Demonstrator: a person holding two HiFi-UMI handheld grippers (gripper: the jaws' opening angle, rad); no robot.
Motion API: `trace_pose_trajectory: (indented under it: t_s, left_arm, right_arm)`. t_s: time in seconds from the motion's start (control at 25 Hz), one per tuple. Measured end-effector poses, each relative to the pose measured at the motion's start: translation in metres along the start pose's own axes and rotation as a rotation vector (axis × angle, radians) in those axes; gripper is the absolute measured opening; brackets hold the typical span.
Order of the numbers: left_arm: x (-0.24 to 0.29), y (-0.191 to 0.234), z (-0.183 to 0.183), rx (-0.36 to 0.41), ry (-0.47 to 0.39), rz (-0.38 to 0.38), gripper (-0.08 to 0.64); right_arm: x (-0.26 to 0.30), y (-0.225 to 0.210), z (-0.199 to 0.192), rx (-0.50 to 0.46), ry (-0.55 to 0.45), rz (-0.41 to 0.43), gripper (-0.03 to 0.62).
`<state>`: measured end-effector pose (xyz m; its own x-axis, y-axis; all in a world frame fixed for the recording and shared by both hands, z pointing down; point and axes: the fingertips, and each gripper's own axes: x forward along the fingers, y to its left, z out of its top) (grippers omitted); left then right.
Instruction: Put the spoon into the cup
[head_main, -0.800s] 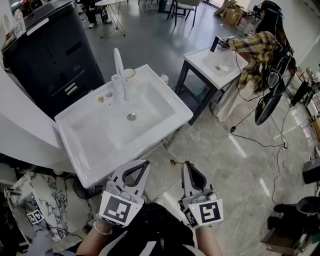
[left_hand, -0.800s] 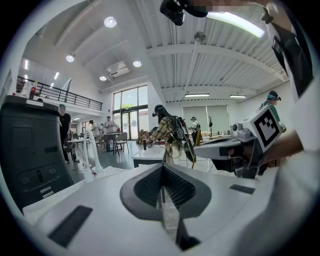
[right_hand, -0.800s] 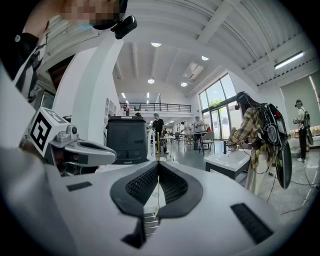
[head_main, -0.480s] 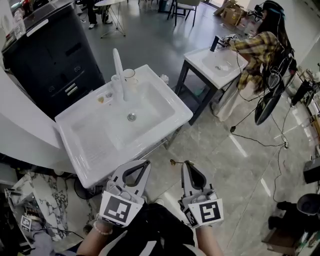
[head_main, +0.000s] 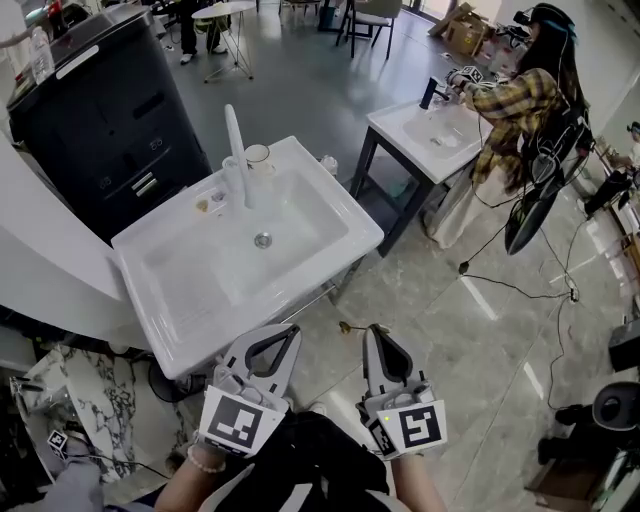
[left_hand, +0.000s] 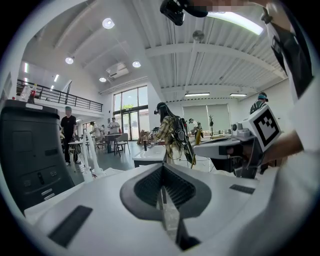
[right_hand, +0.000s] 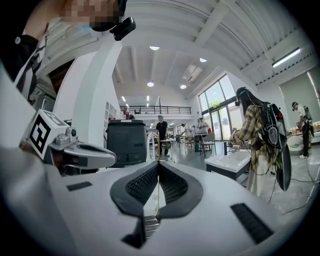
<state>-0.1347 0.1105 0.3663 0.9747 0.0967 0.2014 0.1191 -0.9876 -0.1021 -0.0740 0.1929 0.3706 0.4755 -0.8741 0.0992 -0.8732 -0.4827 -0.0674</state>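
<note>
A clear cup (head_main: 258, 157) stands upright on the back rim of the white sink (head_main: 330, 205), just right of the tall white faucet (head_main: 236, 140). Two small items (head_main: 207, 201) lie on the rim left of the faucet; I cannot make out a spoon. My left gripper (head_main: 292, 327) and right gripper (head_main: 371, 329) are held low in front of the body, short of the sink's near edge. Both point forward, shut, with nothing between them. In the left gripper view the left gripper (left_hand: 161, 172) shows its jaws pressed together. The right gripper (right_hand: 158, 165) looks the same in its own view.
A black cabinet (head_main: 90, 90) stands behind the sink at the left. A second sink (head_main: 425, 125) on a dark frame is at the back right, with a person in a plaid shirt (head_main: 510, 100) at it. Cables (head_main: 520, 285) trail over the tiled floor.
The head view has shifted a little, so the sink sits slightly lower in the picture. Both grippers stay where they were, still shut.
</note>
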Motion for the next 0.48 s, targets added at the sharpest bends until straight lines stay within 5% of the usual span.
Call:
trace_pose_trajectory:
  t_s: [0.48]
  left_arm:
    - [0.006,-0.025,0.009,0.001,0.007,0.037,-0.003]
  right_arm:
    - [-0.017,-0.017,0.002,0.020,-0.005,0.042,0.008]
